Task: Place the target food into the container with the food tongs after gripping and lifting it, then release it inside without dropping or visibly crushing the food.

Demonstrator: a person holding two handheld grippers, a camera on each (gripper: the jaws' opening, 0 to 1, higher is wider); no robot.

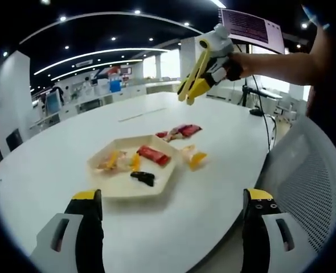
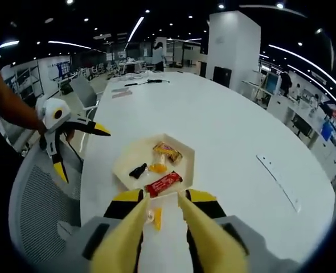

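A beige hexagonal tray (image 1: 118,191) (image 2: 122,165) lies on the white table, holding a red bar (image 1: 153,154) (image 2: 163,182), yellow wrapped sweets (image 2: 167,151) and a small black piece (image 1: 143,178) (image 2: 137,170). Just outside it lie red packets (image 1: 179,131) and an orange sweet (image 1: 196,158) (image 2: 155,216). My right gripper (image 1: 212,67) (image 2: 163,200) is shut on yellow food tongs (image 1: 192,82) (image 2: 121,242), raised above the table; the tong arms stand apart around the orange sweet's spot, with nothing held. My left gripper (image 1: 172,196) (image 2: 82,149) is open and holds nothing, near the table's edge.
A grey mesh chair (image 1: 310,187) (image 2: 37,199) stands at the table's edge beside the tray. A person's arm (image 1: 276,60) carries the right gripper. A monitor (image 1: 250,25) stands behind it. Papers and cables (image 2: 139,84) lie at the table's far end.
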